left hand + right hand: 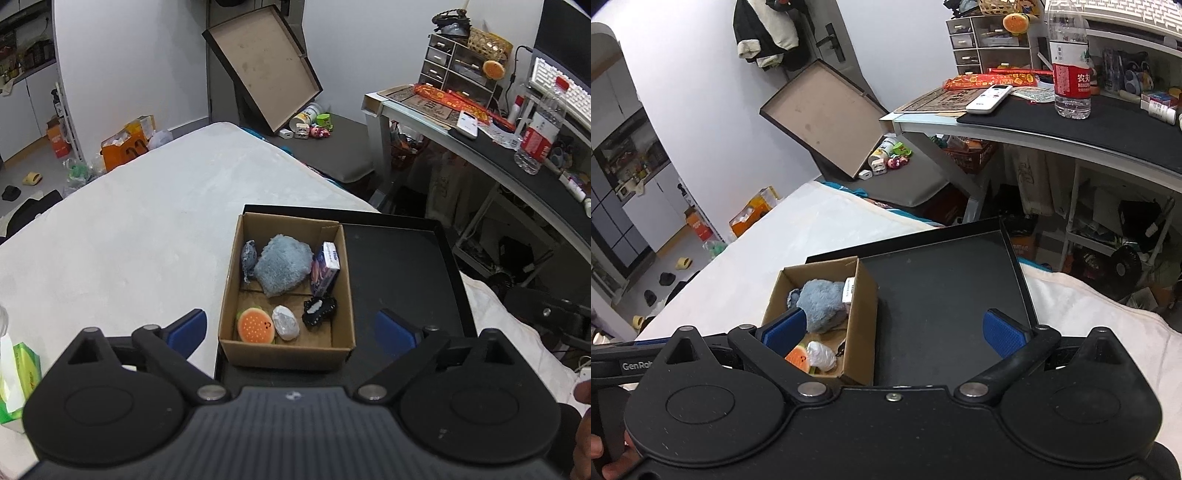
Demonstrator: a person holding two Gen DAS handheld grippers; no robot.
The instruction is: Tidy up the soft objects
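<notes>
Cardboard box (286, 343) sitting in black tray (402, 266) on white bed (129, 229) | left view showing black clip (319, 311), right view's pad hiding it | left gripper (291, 328), right gripper (895, 328): jaws gaping wide, gripping nothing | fluffy blue cloth (282, 267) lying in box.

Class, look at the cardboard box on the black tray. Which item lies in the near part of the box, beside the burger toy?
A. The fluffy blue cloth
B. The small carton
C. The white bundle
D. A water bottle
C: the white bundle lies right next to the burger toy in the box.
</notes>
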